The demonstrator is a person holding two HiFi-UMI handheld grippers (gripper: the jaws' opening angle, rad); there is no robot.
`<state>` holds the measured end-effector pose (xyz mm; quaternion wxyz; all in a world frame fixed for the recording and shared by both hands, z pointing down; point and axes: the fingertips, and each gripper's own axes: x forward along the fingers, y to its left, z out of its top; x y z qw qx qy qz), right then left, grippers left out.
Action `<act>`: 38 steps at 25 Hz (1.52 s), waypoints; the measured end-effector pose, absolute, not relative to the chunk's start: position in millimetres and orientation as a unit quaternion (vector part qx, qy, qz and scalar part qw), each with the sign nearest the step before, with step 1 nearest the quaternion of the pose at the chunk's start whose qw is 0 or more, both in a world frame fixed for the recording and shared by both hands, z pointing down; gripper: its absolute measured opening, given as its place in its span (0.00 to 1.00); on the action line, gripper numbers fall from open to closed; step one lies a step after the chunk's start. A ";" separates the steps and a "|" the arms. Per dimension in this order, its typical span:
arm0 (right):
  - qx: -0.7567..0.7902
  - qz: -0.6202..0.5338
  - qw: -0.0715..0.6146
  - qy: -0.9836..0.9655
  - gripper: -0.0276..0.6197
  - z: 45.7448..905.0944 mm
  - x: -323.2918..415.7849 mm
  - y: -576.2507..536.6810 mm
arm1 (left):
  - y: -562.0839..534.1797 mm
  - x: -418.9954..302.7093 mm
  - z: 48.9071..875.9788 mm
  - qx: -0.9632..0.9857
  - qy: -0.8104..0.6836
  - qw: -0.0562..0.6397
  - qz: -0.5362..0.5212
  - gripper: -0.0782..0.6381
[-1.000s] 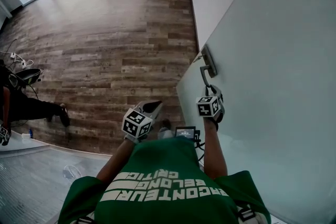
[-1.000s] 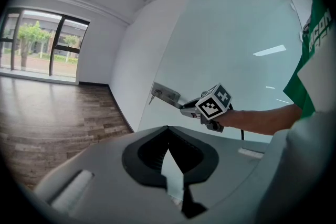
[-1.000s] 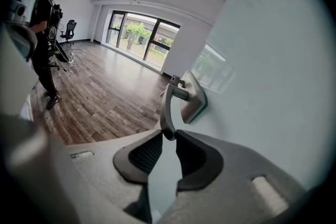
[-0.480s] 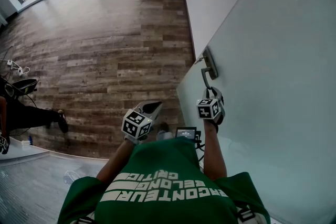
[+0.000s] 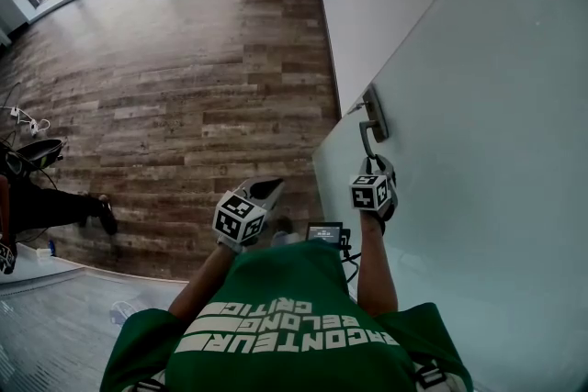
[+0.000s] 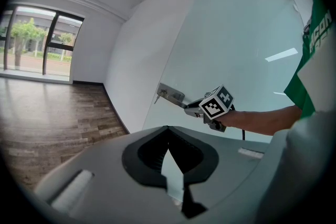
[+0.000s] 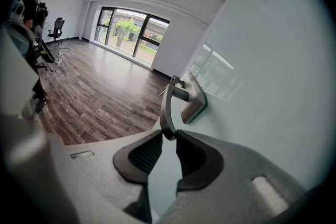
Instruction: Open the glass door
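Two grippers show, but only one is at work: the right gripper (image 5: 371, 162) (image 7: 168, 135) has its jaws pinched on the free end of the brushed-metal lever handle (image 5: 367, 133) (image 7: 167, 102). That handle sits near the free edge of the pale frosted glass door (image 5: 478, 151) (image 7: 273, 86) at the person's right. The left gripper (image 5: 273, 184) (image 6: 168, 131) hangs apart over the dark wood-plank floor (image 5: 202, 69), jaw tips together with nothing between them. The step in hand looks like taking hold of the lever. The next move probably calls for pressing it down and then swinging the door along its hinge arc. Only the lever's tip is held, so the grip might slip if the pull is not kept in line with it. The hinge side is out of frame, the person's green shirt (image 5: 294, 326) hides the door's lower edge, and I cannot tell whether the latch is already free.
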<state>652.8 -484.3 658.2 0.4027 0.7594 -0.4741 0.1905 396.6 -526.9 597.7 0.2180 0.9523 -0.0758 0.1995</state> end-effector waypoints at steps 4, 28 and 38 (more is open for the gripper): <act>0.764 0.190 0.404 -0.466 0.14 655.6 664.1 -479.7 | -527.9 399.4 596.4 0.952 -0.079 0.219 0.199 0.13; 0.782 0.190 0.402 -0.436 0.15 651.6 703.1 -467.6 | -525.3 405.3 597.1 0.950 -0.087 0.223 0.198 0.13; 0.783 0.187 0.401 -0.437 0.15 650.5 701.3 -469.0 | -524.6 404.9 594.5 0.951 -0.095 0.223 0.194 0.13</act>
